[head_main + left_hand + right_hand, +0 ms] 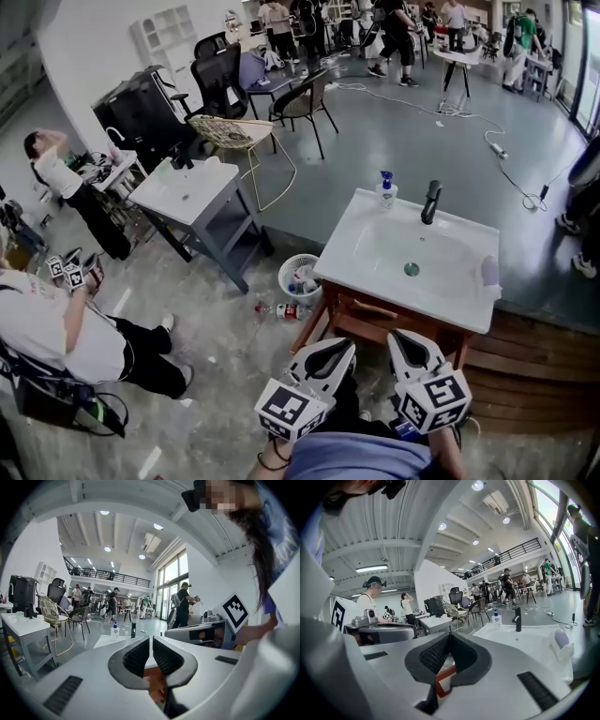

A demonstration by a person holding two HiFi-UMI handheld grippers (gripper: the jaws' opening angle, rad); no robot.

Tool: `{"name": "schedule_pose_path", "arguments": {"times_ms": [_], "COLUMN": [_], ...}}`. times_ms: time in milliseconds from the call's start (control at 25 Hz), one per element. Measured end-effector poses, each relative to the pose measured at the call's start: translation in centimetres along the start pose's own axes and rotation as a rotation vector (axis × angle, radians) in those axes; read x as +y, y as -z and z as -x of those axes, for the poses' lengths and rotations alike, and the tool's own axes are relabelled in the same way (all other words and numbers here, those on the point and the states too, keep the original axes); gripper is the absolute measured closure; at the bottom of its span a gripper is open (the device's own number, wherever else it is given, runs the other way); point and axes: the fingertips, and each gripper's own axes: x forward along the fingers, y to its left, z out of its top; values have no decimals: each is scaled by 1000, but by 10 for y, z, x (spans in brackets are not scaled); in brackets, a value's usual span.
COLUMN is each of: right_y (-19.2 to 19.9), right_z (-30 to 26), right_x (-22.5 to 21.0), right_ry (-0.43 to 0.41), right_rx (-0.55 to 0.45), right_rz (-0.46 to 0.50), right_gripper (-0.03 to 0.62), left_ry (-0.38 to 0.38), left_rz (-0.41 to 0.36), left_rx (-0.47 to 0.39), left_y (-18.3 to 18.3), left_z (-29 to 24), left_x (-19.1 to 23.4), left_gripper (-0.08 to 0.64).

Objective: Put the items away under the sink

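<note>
Jaws pressed together on both, nothing held: left gripper (151,640) and right gripper (449,637) side by side, just short of sink (345,255) front edge, in front of wood cabinet (375,323). Back left corner: bottle (385,190) upright, faucet (430,202) right of it. Right rim: pale item (489,272). Floor left of cabinet: basket (300,275), small bottle (286,310). Farther left: second sink (187,197); people (394,28) beyond.

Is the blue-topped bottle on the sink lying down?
No, the bottle stands upright on the sink's back rim, beside the black tap.
</note>
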Motion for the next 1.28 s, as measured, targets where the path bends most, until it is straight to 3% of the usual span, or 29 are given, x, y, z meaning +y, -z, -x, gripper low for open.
{"name": "schedule_pose_path", "arguments": {"times_ms": [520,1120,1280], "right_y": [-20,-47,-50], "right_z": [-39,-148,-169], "right_x": [-84,-178,-197], "right_ry": [118,158,170], "right_rx": [-14,58,74], "right_rz": [-33,-62,-73], "right_gripper": [575,575,575], "left_ry": [104,74,86], "left_rz": [-32,7,13], "left_rx": [-4,15,33], "left_y": [-11,-30,-31], "left_z": [-91,-205,-235], "left_x": [34,151,174], "left_gripper": [540,538,500]}}
